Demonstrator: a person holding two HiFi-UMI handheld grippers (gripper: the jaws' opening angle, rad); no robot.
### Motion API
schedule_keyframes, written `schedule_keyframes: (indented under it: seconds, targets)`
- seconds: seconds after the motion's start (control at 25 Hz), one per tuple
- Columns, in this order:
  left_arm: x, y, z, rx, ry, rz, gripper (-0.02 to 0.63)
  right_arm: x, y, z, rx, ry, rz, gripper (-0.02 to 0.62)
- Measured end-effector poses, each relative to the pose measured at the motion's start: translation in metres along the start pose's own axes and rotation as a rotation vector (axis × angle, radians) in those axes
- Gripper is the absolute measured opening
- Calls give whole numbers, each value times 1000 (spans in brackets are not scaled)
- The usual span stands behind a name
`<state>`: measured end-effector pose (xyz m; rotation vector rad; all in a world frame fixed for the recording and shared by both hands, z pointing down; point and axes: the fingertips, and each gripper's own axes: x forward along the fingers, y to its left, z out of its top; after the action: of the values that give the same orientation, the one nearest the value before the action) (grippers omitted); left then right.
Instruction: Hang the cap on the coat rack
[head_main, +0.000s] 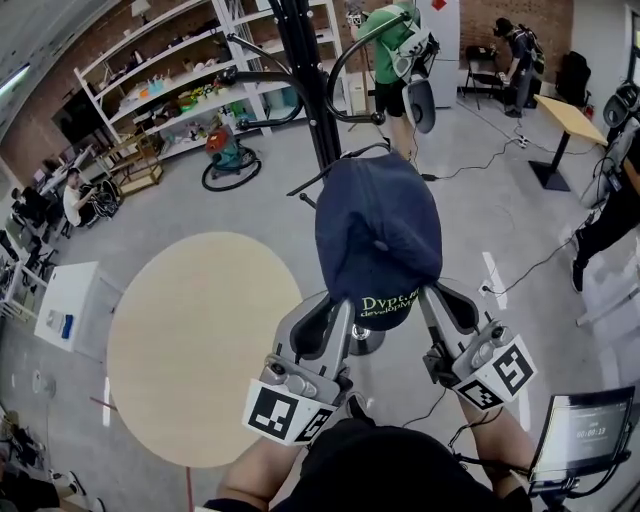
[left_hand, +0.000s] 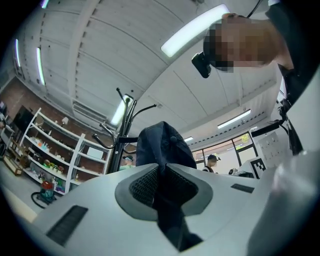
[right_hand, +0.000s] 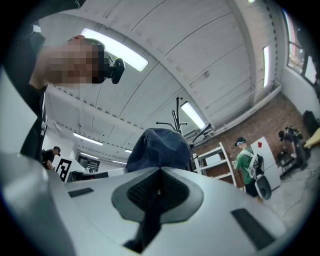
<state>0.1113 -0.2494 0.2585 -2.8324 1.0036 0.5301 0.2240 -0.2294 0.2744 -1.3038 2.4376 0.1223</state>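
**Lifting the cap toward the coat rack**

Holds the dark blue cap (head_main: 378, 235) up just in front of the coat rack (head_main: 305, 70), below its upper hooks and not yet on any hook. Left hand-held gripper (head_main: 335, 328) clamped on a fold of cloth at the cap's edge, jaws a little apart because of the fold. Right hand-held gripper (head_main: 440, 305) pressed almost fully together on a thinner bit of the rim. Probably light and soft, so likely to sag between the two grips, and stiff only at the brim. Best taken at the rim on both sides, to hold the opening wide for a hook.
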Motion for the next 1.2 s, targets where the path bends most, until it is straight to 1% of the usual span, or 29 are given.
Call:
schedule_keyframes:
  seconds: [0.2, 0.48, 0.76, 1.04, 1.2]
  targets:
    - [21, 19, 0, 2, -15, -42, 48, 18, -14, 0, -35, -20, -35, 8]
    - [51, 37, -15, -12, -11, -88, 49, 33, -43, -8, -43, -24, -84, 8]
    - [65, 59, -26, -39, 7, -103, 48, 51, -59, -22, -27, -3, -121, 8]
    - [69, 63, -39, -65, 21, -115, 49, 52, -70, -35, -3, 19, -146, 8]
    - [73, 67, -49, -89, 37, -126, 49, 53, -79, -43, 27, 24, -176, 8]
